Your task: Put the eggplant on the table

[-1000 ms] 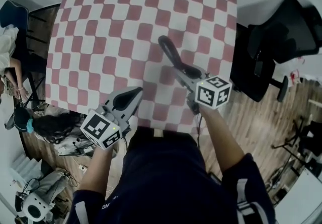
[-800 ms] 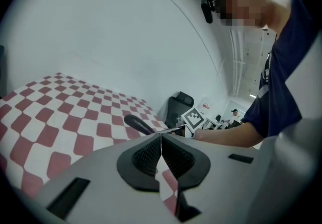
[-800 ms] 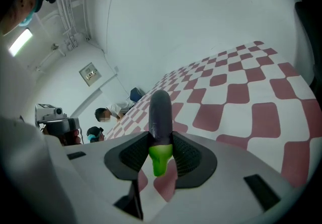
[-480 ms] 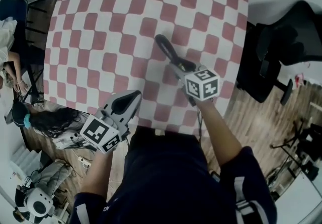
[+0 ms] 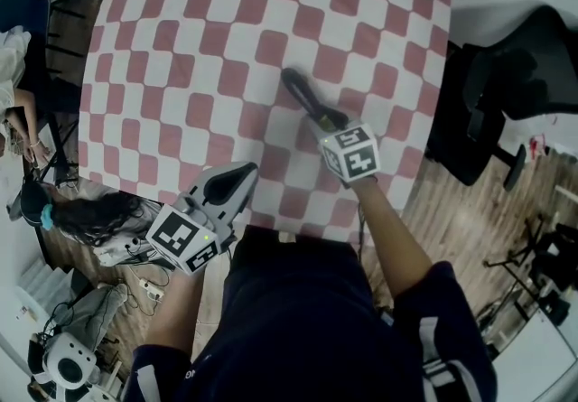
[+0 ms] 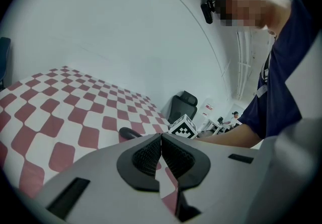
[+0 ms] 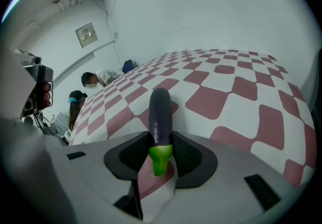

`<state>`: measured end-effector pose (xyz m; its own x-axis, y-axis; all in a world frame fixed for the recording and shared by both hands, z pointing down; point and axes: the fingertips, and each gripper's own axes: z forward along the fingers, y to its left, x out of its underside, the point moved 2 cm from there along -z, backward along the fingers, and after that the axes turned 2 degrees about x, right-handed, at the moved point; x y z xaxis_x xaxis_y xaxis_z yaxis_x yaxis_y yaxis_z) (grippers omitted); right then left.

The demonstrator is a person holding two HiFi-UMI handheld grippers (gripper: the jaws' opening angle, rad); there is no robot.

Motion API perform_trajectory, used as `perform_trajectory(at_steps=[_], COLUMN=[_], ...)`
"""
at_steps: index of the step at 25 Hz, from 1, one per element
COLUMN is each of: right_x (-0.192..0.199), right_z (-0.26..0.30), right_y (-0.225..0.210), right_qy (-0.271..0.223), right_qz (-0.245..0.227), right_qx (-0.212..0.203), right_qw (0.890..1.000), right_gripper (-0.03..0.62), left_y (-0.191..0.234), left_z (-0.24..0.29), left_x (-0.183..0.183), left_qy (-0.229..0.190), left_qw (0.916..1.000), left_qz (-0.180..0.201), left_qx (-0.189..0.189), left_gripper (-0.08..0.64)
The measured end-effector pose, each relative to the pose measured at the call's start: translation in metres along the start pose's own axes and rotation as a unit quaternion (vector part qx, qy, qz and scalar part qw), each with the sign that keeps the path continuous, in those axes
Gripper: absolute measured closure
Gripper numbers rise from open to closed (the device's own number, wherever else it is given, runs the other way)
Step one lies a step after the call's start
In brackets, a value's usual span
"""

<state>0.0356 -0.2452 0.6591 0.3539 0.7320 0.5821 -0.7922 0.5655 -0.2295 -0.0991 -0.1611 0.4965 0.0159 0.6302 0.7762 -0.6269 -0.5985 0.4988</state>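
No word or number can be read anywhere. The cube [image 5: 187, 238] on the left tongs [image 5: 244, 174] and the cube [image 5: 350, 154] on the right tongs [image 5: 321, 116] carry only black-and-white square markers. A wall plate [image 7: 86, 32] bears print too small to make out.

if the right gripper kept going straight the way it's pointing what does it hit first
The checkered tablecloth. The right gripper points down at it, shut on the eggplant, whose dark end sticks out ahead and would likely touch first; the gap between them is unclear.
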Motion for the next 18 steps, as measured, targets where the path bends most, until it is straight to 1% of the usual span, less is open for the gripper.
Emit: perform_trajectory(at_steps=[2,3,4,6,10,14,16,18], right_x=[0.003,0.004,0.005,0.004,-0.003,-0.015,-0.022,-0.028], right_z=[0.003,0.003,0.003,0.0,-0.015,-0.046,-0.064,-0.084], right_y=[0.001,0.002,0.001,0.0,0.001,0.001,0.005,0.01], right_qy=[0.005,0.006,0.006,0.0,-0.02,-0.051,-0.07,-0.092], right_qz=[-0.002,-0.002,0.0,0.005,0.007,0.013,0.024,0.035], right_qx=[0.001,0.002,0.004,0.009,0.015,0.02,0.016,0.01], right_qw=[1.0,1.0,1.0,1.0,1.0,0.998,0.997,0.995], right_gripper=[0.433,0.399,0.396,0.393,0.364,0.364,0.365,0.381], left_y=[-0.001,-0.002,-0.004,-0.006,-0.01,-0.021,-0.028,-0.037], left_z=[-0.001,-0.001,-0.001,-0.003,-0.008,-0.006,-0.006,-0.006], left_x=[-0.002,-0.004,-0.005,-0.007,-0.01,-0.018,-0.022,-0.026], left_qy=[-0.001,-0.001,0.0,0.001,0.001,-0.004,-0.008,-0.011], left_qw=[1.0,1.0,1.0,0.9999,0.9998,0.9991,0.9984,0.9977], left_qz=[0.001,0.003,0.006,0.011,0.018,0.033,0.042,0.051], left_qx=[0.002,0.004,0.005,0.008,0.012,0.027,0.036,0.044], left_gripper=[0.532,0.532,0.532,0.531,0.532,0.531,0.532,0.531])
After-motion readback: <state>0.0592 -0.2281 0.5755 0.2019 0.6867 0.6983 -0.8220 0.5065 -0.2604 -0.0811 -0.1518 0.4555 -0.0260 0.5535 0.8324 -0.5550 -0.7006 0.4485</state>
